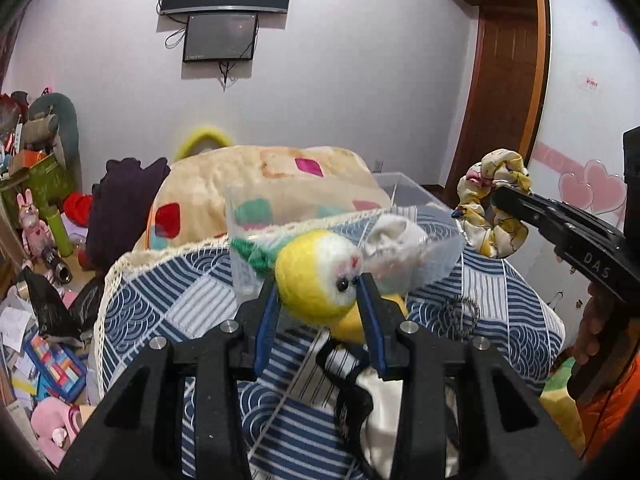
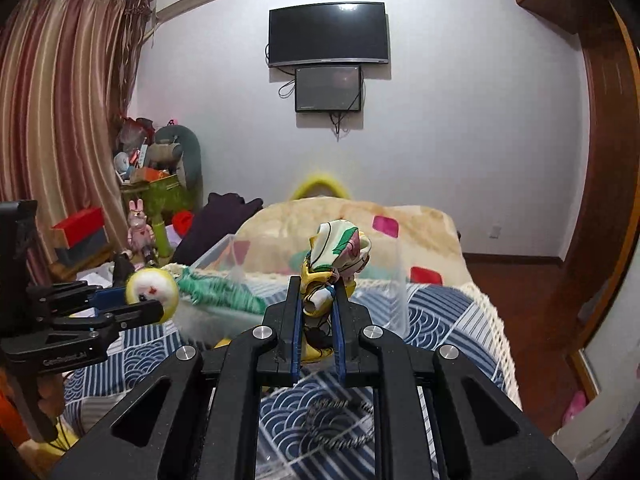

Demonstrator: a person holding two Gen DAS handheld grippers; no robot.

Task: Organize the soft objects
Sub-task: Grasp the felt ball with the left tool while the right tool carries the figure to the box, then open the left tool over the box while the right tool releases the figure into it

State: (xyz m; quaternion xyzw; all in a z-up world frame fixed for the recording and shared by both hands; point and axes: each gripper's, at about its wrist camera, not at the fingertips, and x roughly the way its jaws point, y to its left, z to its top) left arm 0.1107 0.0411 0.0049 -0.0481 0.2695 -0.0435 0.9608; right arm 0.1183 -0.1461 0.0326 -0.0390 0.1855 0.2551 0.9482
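**Both hands loaded, bin ahead**

We hold a yellow felt toy (image 1: 320, 276) in the left gripper (image 1: 320, 300), fingers closed on its round head at the frame's centre; its green tail runs up-left toward the clear bin (image 1: 448, 240), so its long axis lies roughly across the bin's near wall. Our right gripper (image 2: 316, 300) pinches a floral scrunchie (image 2: 336, 256), fingers nearly together, the loop standing upright above them. We judge both are lifted off the bed (image 1: 168, 296) to drop into the bin.
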